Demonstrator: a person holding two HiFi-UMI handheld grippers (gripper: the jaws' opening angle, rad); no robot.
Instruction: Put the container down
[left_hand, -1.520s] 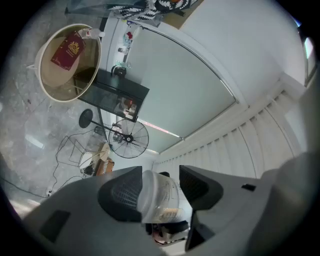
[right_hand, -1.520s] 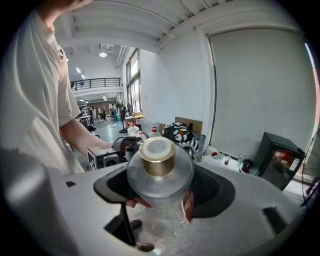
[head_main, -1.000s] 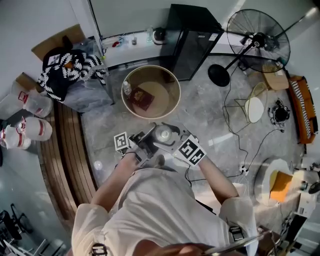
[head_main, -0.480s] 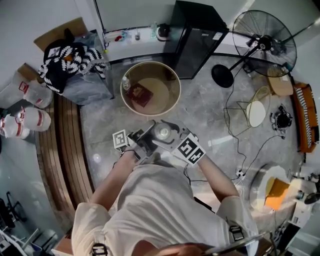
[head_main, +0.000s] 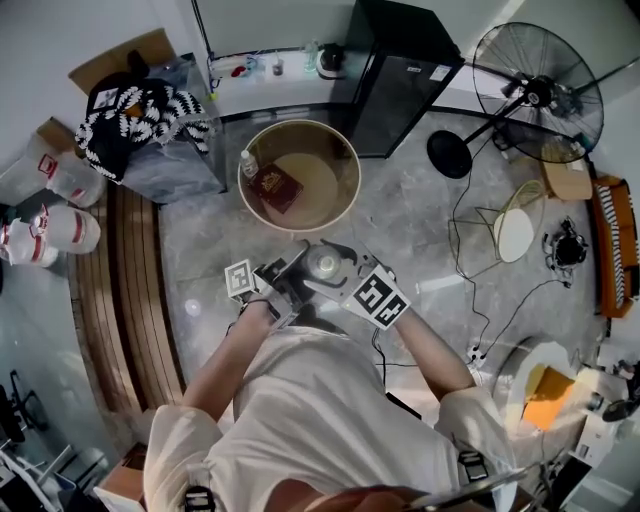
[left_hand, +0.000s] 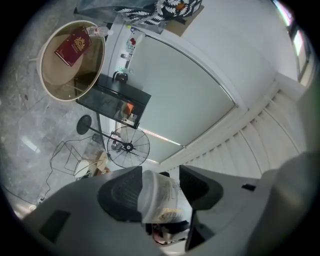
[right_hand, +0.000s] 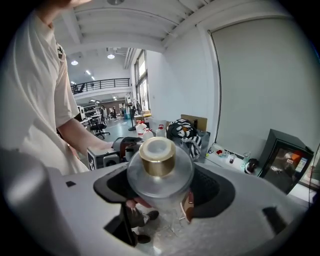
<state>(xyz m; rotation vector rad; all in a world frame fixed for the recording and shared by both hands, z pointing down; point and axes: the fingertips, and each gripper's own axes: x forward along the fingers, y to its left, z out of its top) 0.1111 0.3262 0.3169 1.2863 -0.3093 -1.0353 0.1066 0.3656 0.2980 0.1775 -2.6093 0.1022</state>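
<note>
A clear round container (head_main: 325, 264) with a gold neck hangs at waist height over the grey floor, in front of the person's chest. My left gripper (head_main: 298, 272) is shut on it from the left; its own view shows the labelled body (left_hand: 161, 197) pinched between the two dark pads. From the right, my right gripper (head_main: 342, 276) is shut on the same container. That gripper's view looks at the gold neck (right_hand: 158, 156) and the clear bulb sitting between its jaws.
A round beige table (head_main: 345, 165) stands just ahead, with a red booklet (head_main: 274, 187) and a small bottle (head_main: 247, 164) on it. Behind it are a black cabinet (head_main: 400, 70) and a floor fan (head_main: 540, 90). Wooden slats (head_main: 140, 290) run along the left. Cables lie at the right.
The head view has drifted a little, so the room sits slightly lower in the picture. Both grippers and the container keep nearly the same place.
</note>
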